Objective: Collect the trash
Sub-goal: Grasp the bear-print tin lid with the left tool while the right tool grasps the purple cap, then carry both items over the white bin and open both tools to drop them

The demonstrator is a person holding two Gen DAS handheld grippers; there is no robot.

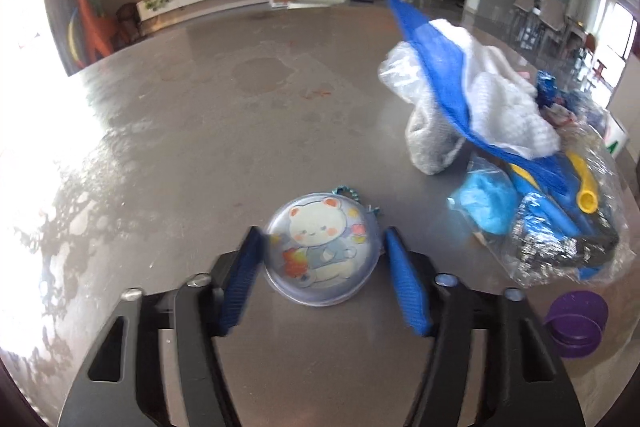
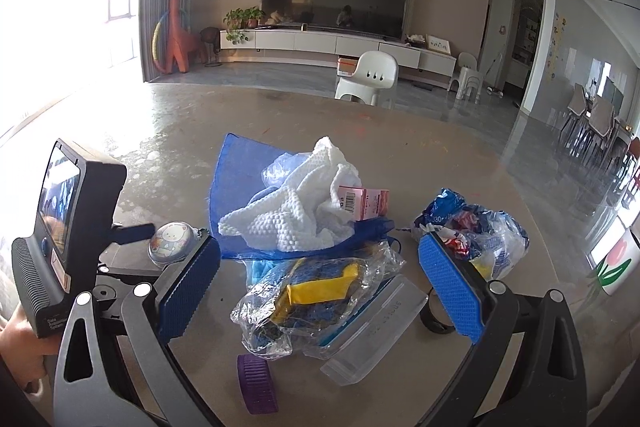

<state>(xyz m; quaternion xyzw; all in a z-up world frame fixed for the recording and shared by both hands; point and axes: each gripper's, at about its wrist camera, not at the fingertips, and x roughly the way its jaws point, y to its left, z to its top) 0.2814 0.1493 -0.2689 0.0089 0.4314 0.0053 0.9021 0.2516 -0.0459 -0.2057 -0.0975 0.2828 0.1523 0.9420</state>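
A round clear case with a bear picture (image 1: 322,253) lies on the grey table (image 1: 240,107). My left gripper (image 1: 322,247) is open, its blue fingers on either side of the case, not squeezing it. The case also shows in the right wrist view (image 2: 173,241), beside the left gripper's body. My right gripper (image 2: 320,259) is open and empty above a trash pile: a clear bag with yellow and blue scraps (image 2: 316,297), a white cloth (image 2: 304,211) on a blue bag (image 2: 230,195), a pink box (image 2: 366,207), and a crumpled wrapper bundle (image 2: 476,231).
A purple cap (image 2: 256,383) lies at the table's near edge; it shows in the left wrist view (image 1: 576,323). A clear plastic lid (image 2: 372,327) and a black ring (image 2: 436,323) lie by the pile. A white chair (image 2: 370,77) stands beyond the table.
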